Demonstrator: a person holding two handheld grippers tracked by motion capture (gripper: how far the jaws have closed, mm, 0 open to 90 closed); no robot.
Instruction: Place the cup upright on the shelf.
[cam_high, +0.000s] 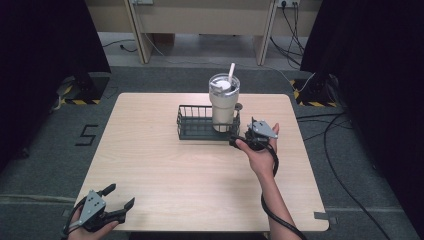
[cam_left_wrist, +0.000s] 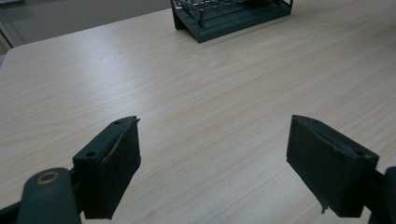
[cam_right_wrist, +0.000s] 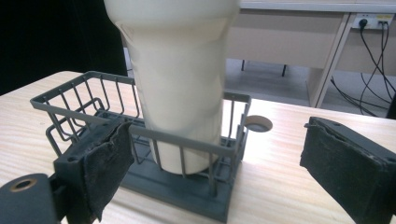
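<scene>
- left gripper (cam_high: 119, 202) waits nearest us, well short of the wire basket (cam_high: 192, 126), jaws spread wide and holding nothing
- right gripper (cam_high: 234, 139) hovers at the basket's near right corner, wide open too, nothing held
- cream tumbler (cam_high: 223, 104) stands upright in the basket's right end
- looks like an approach: next, close squarely around the tumbler above the rim
- right gripper view reveals a table hole (cam_right_wrist: 258, 123) just past the basket; the high view adds the straw (cam_high: 231, 71)

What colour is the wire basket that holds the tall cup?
The basket is dark grey, clearest in the right gripper view; the cup is cream.
</scene>
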